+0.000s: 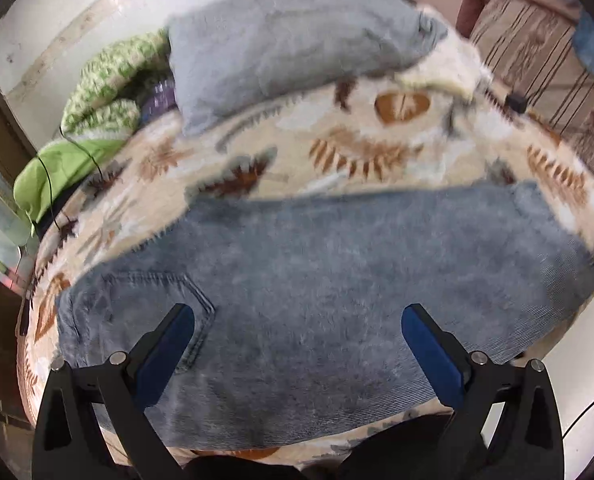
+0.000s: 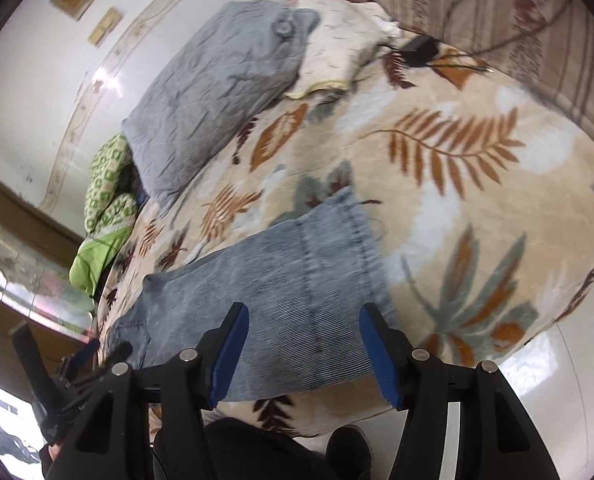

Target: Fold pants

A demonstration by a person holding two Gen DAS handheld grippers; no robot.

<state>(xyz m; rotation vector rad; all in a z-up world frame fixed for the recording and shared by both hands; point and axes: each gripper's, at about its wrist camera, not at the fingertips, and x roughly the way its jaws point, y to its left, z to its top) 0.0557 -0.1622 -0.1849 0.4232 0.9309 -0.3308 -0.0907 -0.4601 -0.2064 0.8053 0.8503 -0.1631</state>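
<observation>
A pair of washed blue denim pants point(image 1: 321, 280) lies folded flat near the front edge of a bed, its stitched back pocket point(image 1: 165, 300) at the left. In the right wrist view the same pants point(image 2: 297, 292) run from lower left up to a hemmed end. My left gripper point(image 1: 297, 320) hovers over the pants, jaws wide apart with nothing between the blue pads. My right gripper point(image 2: 303, 320) hangs above the pants' right part, jaws apart and empty. The left gripper point(image 2: 93, 354) shows at the lower left of the right wrist view.
The bed carries a cream blanket point(image 2: 457, 184) with a leaf print. A grey pillow point(image 1: 281, 48) and a white cloth point(image 2: 337, 52) lie at the far side. Green bedding point(image 1: 97, 100) is bunched at the left. A small black device point(image 2: 417, 50) with a cable lies near a striped sofa point(image 1: 537, 60).
</observation>
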